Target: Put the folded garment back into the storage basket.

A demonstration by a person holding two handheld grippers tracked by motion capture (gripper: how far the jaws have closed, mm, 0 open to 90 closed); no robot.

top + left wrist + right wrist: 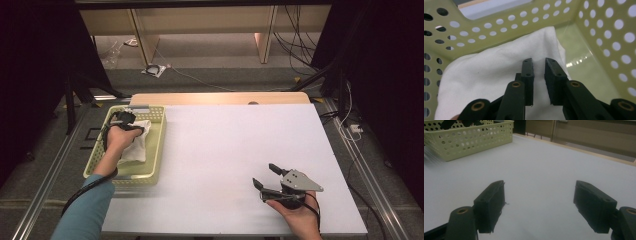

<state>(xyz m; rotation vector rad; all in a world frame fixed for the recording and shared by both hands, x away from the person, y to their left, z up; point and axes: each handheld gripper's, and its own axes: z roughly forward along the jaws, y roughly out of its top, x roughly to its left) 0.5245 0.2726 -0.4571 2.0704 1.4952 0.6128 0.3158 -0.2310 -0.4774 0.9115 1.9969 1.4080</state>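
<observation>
White cloth (489,75) lay crumpled in the yellow-green basket (599,37), looking soft, light and limp; a raised fold seemed best to pinch. Left claw (539,72) stood slightly parted above it, gripping nothing; right claw (539,205) gaped empty over the tabletop (225,150).

I can read no text, label, brand or number anywhere from my seat. The pale green perforated plastic basket (157,150) and the white folded cloth (486,72) inside it carry no markings.
</observation>
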